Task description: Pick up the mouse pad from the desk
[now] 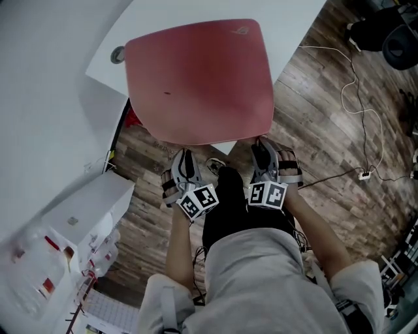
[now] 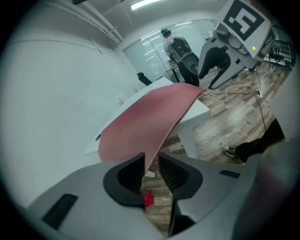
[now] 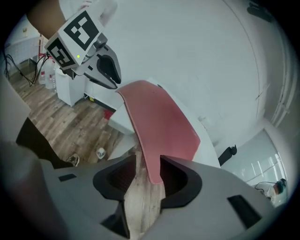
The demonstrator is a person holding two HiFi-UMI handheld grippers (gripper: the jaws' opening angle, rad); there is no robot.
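Leftmost, down on the wooden floor [image 1: 326, 130]: a white cabinet [image 1: 88, 209], just beside the white table [image 1: 287, 19]. Next, at the lower middle, the left gripper [image 1: 185, 156], pointing forward and down at the near left corner of the red mouse pad [image 1: 199, 81]; jaws narrowly apart around that corner, pad edge against one jaw, a sliver of gap at the other, not clamping. Across the middle, the mouse pad itself, far part on the table and covering its near corner, near edge out past the table's edge above the floor. Right of that, the right gripper [image 1: 262, 149], level with the left one and near it, at the pad's near right corner; jaws spread wider, the corner between them and lying along one jaw, floor showing beside the other, no pinch. Farthest right, a thin white cable [image 1: 357, 79] snaking over the floor.
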